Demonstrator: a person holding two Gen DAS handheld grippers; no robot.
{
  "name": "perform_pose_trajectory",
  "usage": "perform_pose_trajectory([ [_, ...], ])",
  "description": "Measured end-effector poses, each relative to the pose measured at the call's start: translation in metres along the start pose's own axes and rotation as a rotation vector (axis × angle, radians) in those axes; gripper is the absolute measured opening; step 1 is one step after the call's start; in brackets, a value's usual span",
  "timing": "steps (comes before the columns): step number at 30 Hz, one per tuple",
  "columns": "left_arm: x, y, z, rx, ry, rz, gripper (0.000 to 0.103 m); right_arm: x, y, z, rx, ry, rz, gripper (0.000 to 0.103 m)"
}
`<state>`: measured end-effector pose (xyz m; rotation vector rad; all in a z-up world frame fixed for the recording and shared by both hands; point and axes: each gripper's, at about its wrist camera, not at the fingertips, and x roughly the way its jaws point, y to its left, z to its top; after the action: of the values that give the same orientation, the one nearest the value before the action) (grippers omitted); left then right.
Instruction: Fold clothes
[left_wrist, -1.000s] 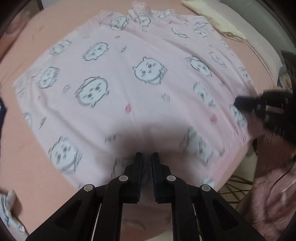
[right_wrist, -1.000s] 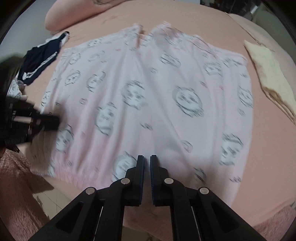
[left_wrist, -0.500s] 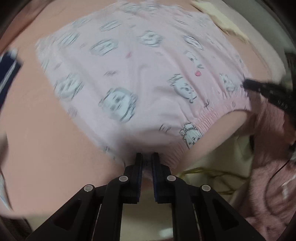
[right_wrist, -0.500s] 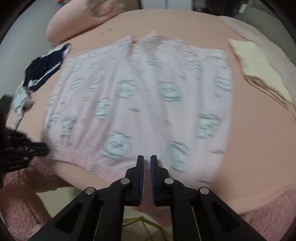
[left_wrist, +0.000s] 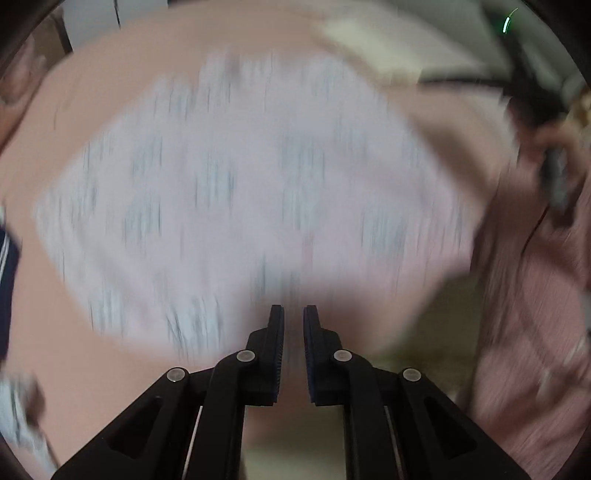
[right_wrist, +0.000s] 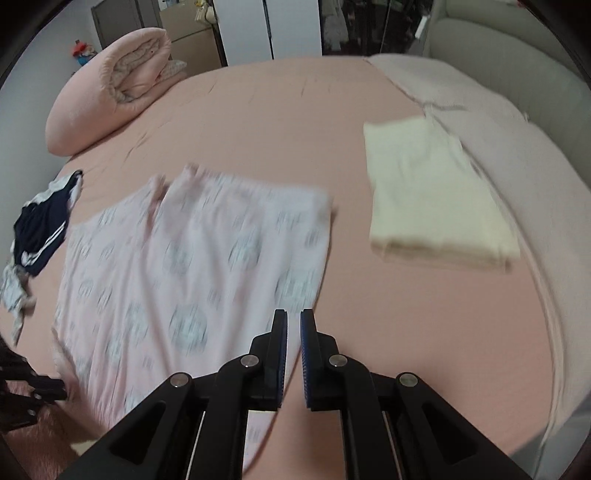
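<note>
Lying ahead of both pairs of fingers, the pink printed garment (right_wrist: 192, 266) is spread on the bed (right_wrist: 277, 122), near edge at the fingertips. The left gripper (left_wrist: 293, 314) and right gripper (right_wrist: 293, 317) each show only a narrow slit; whether cloth is pinched there, I cannot tell. Beyond and right of the right fingers sits a cream folded piece (right_wrist: 436, 195), seemingly done. The dark navy garment (right_wrist: 44, 225) to their left still waits.
</note>
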<state>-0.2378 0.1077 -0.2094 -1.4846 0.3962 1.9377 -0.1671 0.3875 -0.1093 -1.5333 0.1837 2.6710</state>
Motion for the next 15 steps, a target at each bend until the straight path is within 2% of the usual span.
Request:
perform_pose_trajectory([
  [2,0.003,0.010,0.044,-0.021,-0.098,-0.003,0.024,0.016,-0.001,0.022,-0.011,0.002,0.012,0.006],
  [4,0.016,0.024,0.083,-0.046,-0.171,0.029,0.036,0.037,0.000,0.041,-0.022,0.013,0.015,0.006],
  [6,0.040,0.032,0.119,-0.071,-0.216,0.042,0.038,0.059,0.003,0.056,-0.035,0.028,0.006,0.006],
  [9,0.058,0.021,0.117,-0.051,-0.141,0.042,0.038,0.098,0.005,0.056,-0.053,0.128,0.003,0.006],
  [11,0.078,0.018,0.103,-0.015,-0.075,0.068,0.038,0.116,0.008,0.046,-0.070,0.174,0.071,0.006],
  [12,0.089,0.016,0.098,0.027,-0.030,0.111,0.038,0.120,0.009,0.039,-0.093,0.150,0.064,0.006],
  [13,0.087,0.014,0.093,0.057,-0.047,0.125,0.038,0.118,0.007,0.037,-0.102,0.125,0.061,0.006],
  [15,0.079,0.017,0.071,0.052,0.008,0.138,0.039,0.113,-0.009,0.034,-0.062,0.133,0.006,0.006],
])
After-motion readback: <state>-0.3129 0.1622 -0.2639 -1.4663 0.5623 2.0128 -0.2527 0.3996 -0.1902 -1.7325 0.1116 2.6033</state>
